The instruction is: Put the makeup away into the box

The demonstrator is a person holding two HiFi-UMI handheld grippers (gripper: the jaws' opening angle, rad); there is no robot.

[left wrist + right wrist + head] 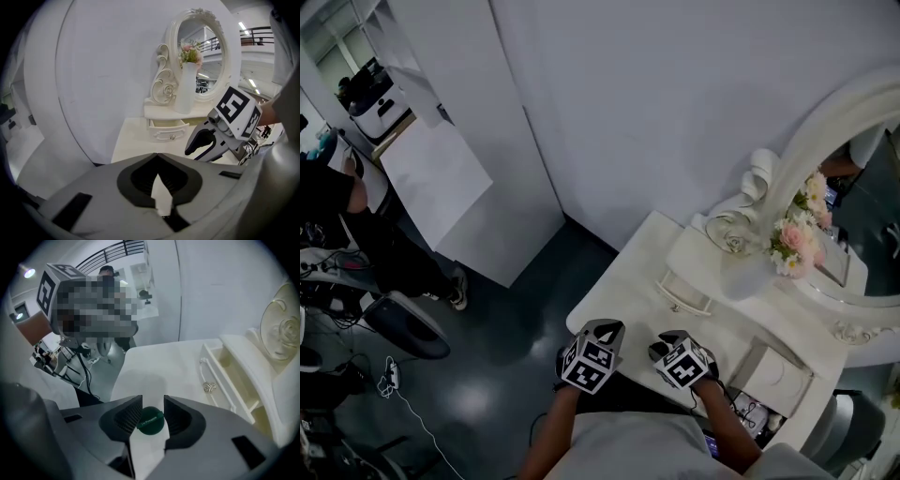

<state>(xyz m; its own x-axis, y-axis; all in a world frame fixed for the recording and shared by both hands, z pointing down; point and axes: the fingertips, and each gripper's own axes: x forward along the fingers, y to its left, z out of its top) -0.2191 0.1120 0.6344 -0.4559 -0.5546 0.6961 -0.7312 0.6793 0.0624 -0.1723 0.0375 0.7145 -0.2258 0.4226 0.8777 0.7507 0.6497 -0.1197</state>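
Observation:
A small round dark-green makeup jar point(151, 421) lies on the white dressing table point(159, 366). My right gripper point(153, 400) hangs over it, open, one jaw on each side of the jar; I see no pad pressing on it. In the head view the right gripper point(662, 347) is over the table's near edge and hides the jar. My left gripper point(157, 154) is shut with nothing in it, just left of the right one point(191, 151) and short of the table edge; from above it point(607, 330) sits at the table's front corner.
A shallow drawer point(234, 376) with a metal knob point(209, 387) stands open under the table's raised shelf point(703, 253). A white vase of flowers point(787, 246) and an oval mirror point(862, 216) stand behind it. A person in black point(356, 225) is at the far left, by cables on the floor.

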